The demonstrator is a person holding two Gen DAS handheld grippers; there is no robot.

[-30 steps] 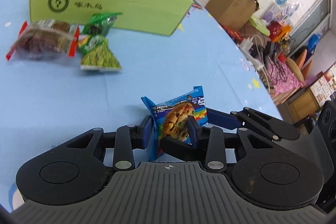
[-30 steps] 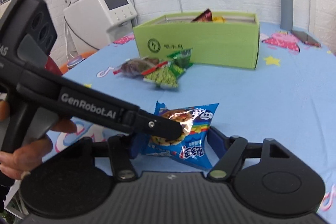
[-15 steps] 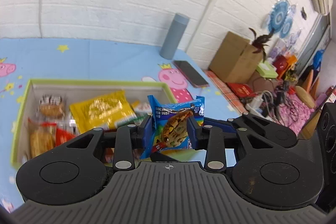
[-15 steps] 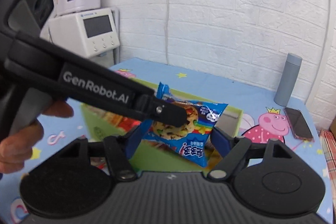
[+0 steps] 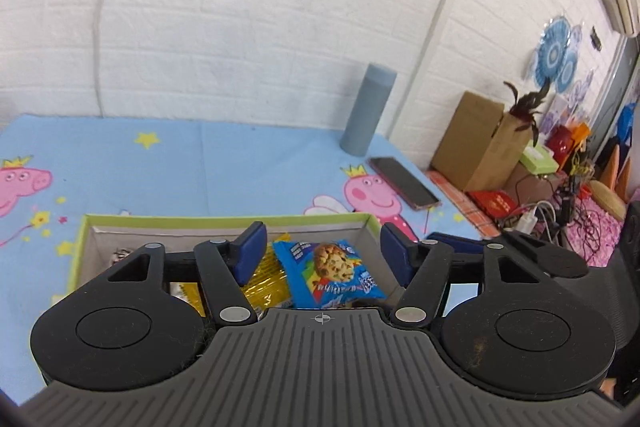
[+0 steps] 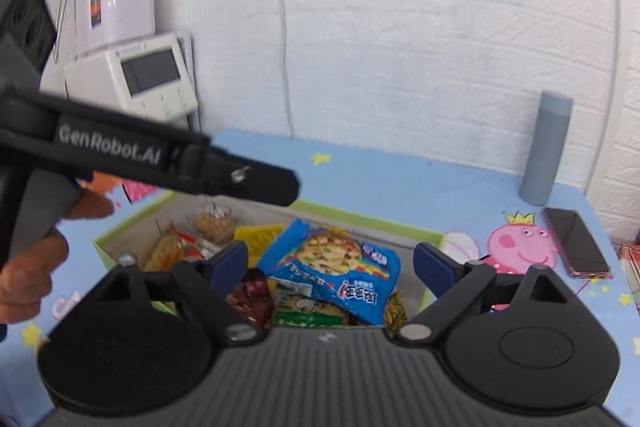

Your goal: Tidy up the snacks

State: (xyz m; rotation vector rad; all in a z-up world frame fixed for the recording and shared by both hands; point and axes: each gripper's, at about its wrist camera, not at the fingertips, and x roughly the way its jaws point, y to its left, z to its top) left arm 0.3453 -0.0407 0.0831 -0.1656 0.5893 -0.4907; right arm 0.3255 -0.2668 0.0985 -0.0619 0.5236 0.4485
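A blue cookie packet (image 5: 330, 273) lies free inside the green snack box (image 5: 224, 218), on top of other snacks. My left gripper (image 5: 322, 251) hangs open just above it, jaws wide apart on either side. In the right wrist view the same packet (image 6: 332, 271) rests on several packets in the box (image 6: 360, 217). My right gripper (image 6: 332, 263) is open and empty above the box. The left gripper's body (image 6: 176, 167) crosses that view at upper left, held by a hand.
A grey-blue bottle (image 5: 368, 113) stands at the back of the blue cartoon tablecloth (image 5: 200, 167), with a phone (image 5: 404, 183) lying next to it. A white appliance (image 6: 136, 75) stands past the table's left. Cardboard boxes and clutter (image 5: 500, 155) lie off the right edge.
My left gripper carried the cookie packet up from the table to above the box, then opened. The packet dropped into the box. The right gripper followed, staying open.
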